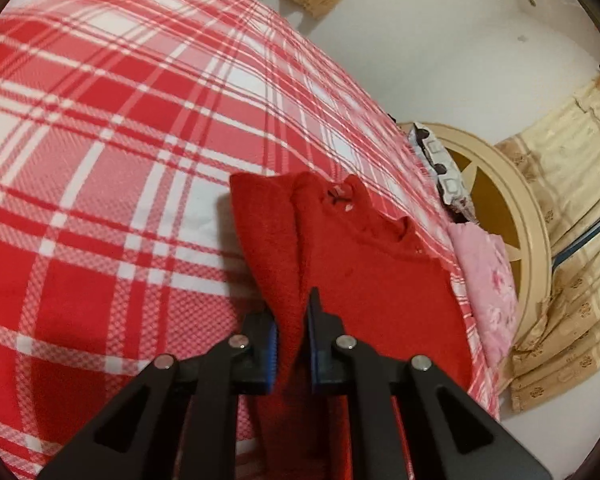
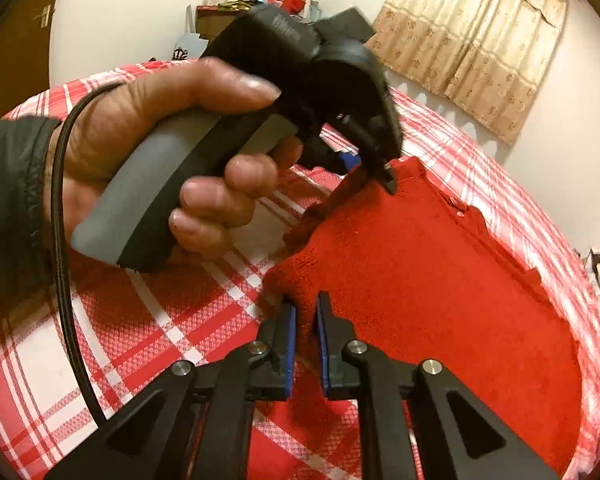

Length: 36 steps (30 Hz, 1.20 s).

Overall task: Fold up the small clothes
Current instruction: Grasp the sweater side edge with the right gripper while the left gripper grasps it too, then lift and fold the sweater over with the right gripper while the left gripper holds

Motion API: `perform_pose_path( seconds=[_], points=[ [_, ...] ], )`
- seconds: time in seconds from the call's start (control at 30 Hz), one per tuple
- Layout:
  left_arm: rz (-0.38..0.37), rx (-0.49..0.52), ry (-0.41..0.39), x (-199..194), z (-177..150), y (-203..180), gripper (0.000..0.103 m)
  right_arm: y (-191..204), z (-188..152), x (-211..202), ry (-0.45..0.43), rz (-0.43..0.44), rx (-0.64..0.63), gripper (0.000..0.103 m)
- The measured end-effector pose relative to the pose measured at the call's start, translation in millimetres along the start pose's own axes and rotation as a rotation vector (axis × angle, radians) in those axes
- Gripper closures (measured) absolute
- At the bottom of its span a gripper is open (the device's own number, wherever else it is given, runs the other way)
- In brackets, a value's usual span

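A small red knitted garment [image 1: 364, 256] lies on a bed covered with a red and white plaid sheet [image 1: 100, 152]. It has a little bow near its neckline [image 1: 335, 196]. My left gripper [image 1: 292, 312] is shut on a raised fold of the garment's left edge. In the right wrist view the garment [image 2: 440, 272] spreads to the right. My right gripper [image 2: 306, 312] is shut on a pinched fold of its near edge. The left gripper [image 2: 374, 170], held in a hand, pinches the same edge further away.
A pink flowered cloth [image 1: 488, 280] and a patterned item [image 1: 444, 168] lie at the bed's far edge by a cream round headboard [image 1: 516, 208]. Beige curtains [image 2: 472, 40] hang on the white wall. A cluttered shelf [image 2: 256, 0] stands behind the bed.
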<state>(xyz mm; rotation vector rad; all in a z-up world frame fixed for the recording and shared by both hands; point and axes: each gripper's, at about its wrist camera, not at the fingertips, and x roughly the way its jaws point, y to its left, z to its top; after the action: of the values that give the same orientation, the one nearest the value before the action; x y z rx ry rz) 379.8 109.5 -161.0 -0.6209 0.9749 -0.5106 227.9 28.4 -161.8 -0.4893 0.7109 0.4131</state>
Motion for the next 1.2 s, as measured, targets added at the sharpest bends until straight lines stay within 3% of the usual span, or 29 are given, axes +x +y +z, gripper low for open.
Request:
perform_pose_path(
  seconds=[0.23, 0.4, 0.7, 0.97, 1.2],
  points=[
    [-0.042, 0.02, -0.034, -8, 12, -31, 0.091, -32, -3, -20, -0.069, 0.028, 0.088, 0.095],
    [-0.089, 0.005, -0.05, -6, 19, -60, 0.091, -77, -15, -47, -0.138, 0.054, 0.225, 0.096],
    [-0.149, 0.07, -0.051, 12, 25, -121, 0.091, -144, -47, -99, -0.259, 0.02, 0.385, 0.096],
    [-0.155, 0.157, -0.001, 50, 24, -174, 0.091, -171, -68, -120, -0.275, -0.017, 0.466, 0.096],
    [-0.123, 0.227, 0.064, 95, 15, -209, 0.091, -204, -106, -136, -0.259, -0.023, 0.593, 0.096]
  ],
)
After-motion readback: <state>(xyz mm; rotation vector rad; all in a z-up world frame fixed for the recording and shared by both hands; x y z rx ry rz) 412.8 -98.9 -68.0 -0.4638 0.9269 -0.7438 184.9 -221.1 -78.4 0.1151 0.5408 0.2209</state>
